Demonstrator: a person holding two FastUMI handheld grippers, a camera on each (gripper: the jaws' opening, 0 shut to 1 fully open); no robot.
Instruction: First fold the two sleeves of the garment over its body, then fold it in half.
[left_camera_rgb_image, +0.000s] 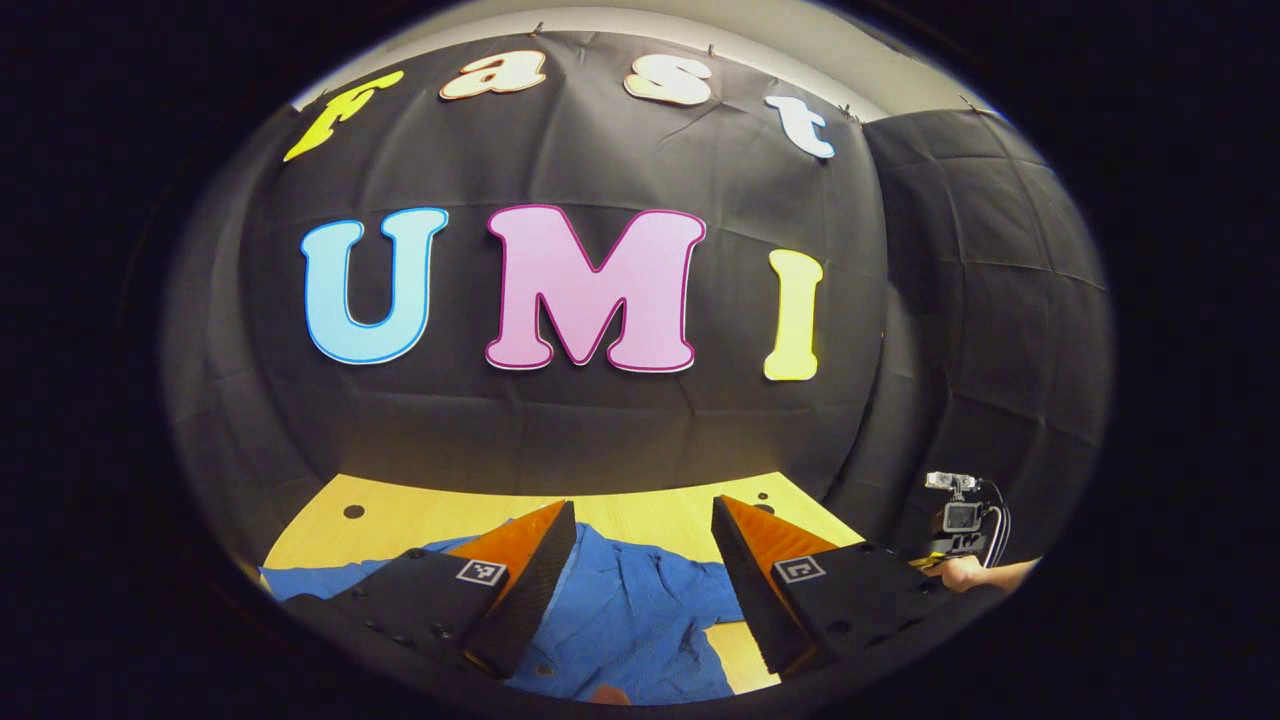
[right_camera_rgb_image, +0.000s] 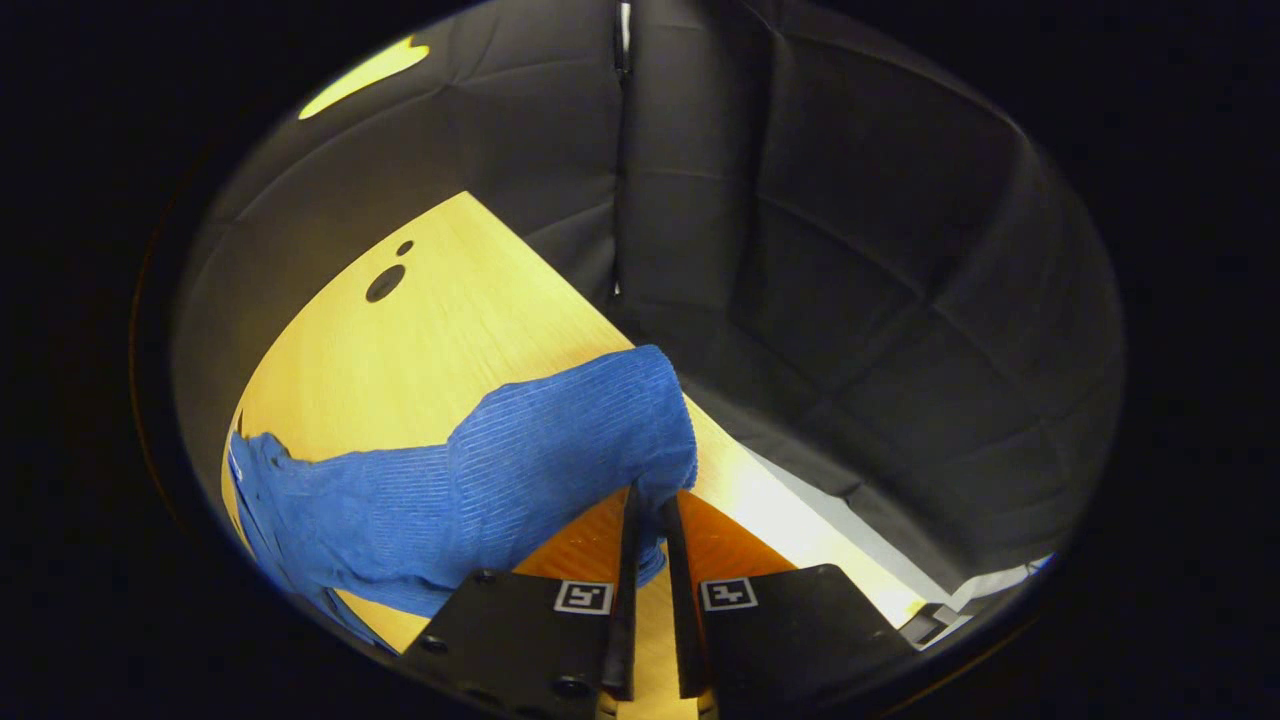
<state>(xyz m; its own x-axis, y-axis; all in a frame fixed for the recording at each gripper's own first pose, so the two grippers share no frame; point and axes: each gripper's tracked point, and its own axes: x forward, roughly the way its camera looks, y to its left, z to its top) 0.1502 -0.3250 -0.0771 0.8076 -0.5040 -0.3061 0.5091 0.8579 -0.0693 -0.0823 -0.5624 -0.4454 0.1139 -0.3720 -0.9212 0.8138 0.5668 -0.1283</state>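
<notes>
A blue garment (left_camera_rgb_image: 630, 610) lies spread on the yellow wooden table (left_camera_rgb_image: 650, 515), under and between the fingers of my left gripper (left_camera_rgb_image: 645, 515), which hovers open above it with nothing held. In the right gripper view, a blue sleeve (right_camera_rgb_image: 520, 460) arches up off the table (right_camera_rgb_image: 420, 330) toward my right gripper (right_camera_rgb_image: 650, 505), whose fingers are shut on the sleeve's end. The right gripper (left_camera_rgb_image: 960, 525) and the hand holding it also appear at the far right of the left gripper view.
The black cloth wall (left_camera_rgb_image: 600, 420) stands close behind the table. Two dark round holes (right_camera_rgb_image: 385, 283) mark the tabletop near its far corner. The table's right edge (right_camera_rgb_image: 800, 500) drops off beside the held sleeve.
</notes>
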